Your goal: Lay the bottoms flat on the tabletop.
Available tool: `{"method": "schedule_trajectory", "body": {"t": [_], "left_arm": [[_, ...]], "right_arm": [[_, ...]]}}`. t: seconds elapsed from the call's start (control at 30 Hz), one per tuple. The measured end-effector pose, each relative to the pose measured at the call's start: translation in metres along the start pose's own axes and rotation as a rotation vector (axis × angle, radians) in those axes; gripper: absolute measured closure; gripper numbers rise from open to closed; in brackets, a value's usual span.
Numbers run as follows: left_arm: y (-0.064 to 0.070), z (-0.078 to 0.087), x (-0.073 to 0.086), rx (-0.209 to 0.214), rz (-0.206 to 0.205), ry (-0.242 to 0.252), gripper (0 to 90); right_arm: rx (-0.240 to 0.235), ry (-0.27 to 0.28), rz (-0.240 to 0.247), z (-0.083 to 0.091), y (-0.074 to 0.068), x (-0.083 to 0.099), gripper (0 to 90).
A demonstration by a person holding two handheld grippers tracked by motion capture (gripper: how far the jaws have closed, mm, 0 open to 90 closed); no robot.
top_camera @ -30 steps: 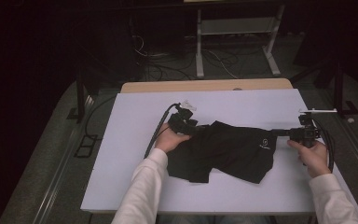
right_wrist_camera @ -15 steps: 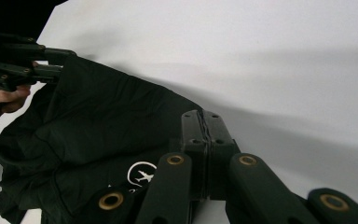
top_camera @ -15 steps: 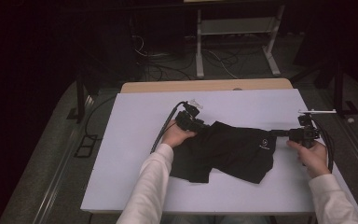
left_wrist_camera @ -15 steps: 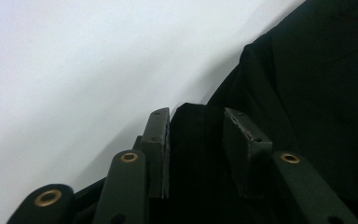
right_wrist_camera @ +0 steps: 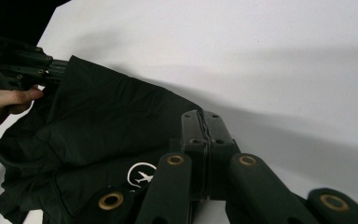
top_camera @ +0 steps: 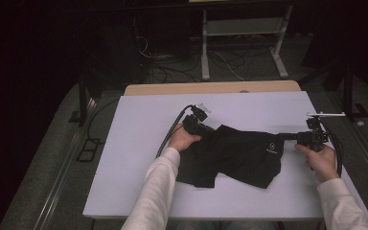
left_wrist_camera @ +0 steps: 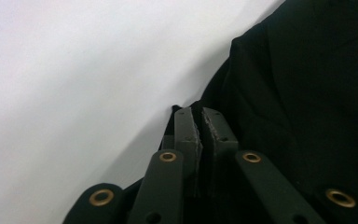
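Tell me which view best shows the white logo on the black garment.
The right gripper view: the white logo is large and clear, a circle with a small plane, beside the right gripper. The high view shows it as a tiny mark. The left gripper view shows plain cloth of the black garment.

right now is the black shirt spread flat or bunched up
Bunched up: the shirt lies crumpled with overlapping folds, held between the left gripper and right gripper.

A white desk [top_camera: 139, 143] stands on grey floor [top_camera: 43, 163] (cables [top_camera: 163, 67] beyond); a pale shelf frame [top_camera: 242, 28] sits in darkness.
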State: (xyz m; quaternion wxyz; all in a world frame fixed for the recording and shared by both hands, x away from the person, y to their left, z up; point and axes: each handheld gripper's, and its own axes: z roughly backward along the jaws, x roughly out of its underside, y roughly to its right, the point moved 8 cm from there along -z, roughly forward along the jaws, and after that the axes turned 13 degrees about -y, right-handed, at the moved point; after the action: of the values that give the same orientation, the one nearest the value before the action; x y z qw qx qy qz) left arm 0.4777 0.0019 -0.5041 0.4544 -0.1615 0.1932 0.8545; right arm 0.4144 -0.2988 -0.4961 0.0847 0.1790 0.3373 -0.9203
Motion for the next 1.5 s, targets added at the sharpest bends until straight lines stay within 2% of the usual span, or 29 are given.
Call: {"method": "schedule_trajectory", "body": {"t": [0.07,0.13,0.4,0.53,0.77,1.0,1.1,1.23,1.37,1.5], "left_arm": [[-0.004,0.005,0.003,-0.003,0.023,0.006,85.5],[-0.009,0.014,0.005,0.009,0.049,0.031,85.7],[-0.031,0.049,0.024,0.061,0.195,0.193,86.1],[-0.041,0.062,0.031,0.072,0.247,0.251,86.2],[-0.052,0.089,0.036,0.038,0.285,0.331,86.2],[-0.063,0.115,0.039,-0.02,0.288,0.379,86.2],[-0.068,0.127,0.036,-0.046,0.291,0.408,86.3],[-0.079,0.137,0.031,-0.095,0.286,0.429,86.4],[-0.096,0.141,0.025,-0.102,0.327,0.464,86.4],[-0.11,0.143,0.022,-0.114,0.346,0.468,86.5]], "right_arm": [[-0.004,0.002,0.002,0.0,-0.001,-0.001,87.9],[-0.006,0.002,0.004,-0.001,-0.001,-0.002,87.9],[-0.015,0.023,0.04,-0.003,-0.011,-0.017,87.9],[-0.024,0.027,0.058,-0.007,-0.017,-0.029,87.9],[-0.055,0.05,0.083,-0.017,-0.03,-0.062,87.9],[-0.07,0.071,0.105,-0.017,-0.042,-0.09,88.0],[-0.058,0.071,0.121,-0.02,-0.048,-0.104,88.0],[-0.017,0.084,0.156,-0.026,-0.058,-0.126,88.0],[-0.011,0.094,0.155,-0.039,-0.064,-0.15,88.0],[0.007,0.086,0.153,-0.049,-0.069,-0.167,88.0]]}}
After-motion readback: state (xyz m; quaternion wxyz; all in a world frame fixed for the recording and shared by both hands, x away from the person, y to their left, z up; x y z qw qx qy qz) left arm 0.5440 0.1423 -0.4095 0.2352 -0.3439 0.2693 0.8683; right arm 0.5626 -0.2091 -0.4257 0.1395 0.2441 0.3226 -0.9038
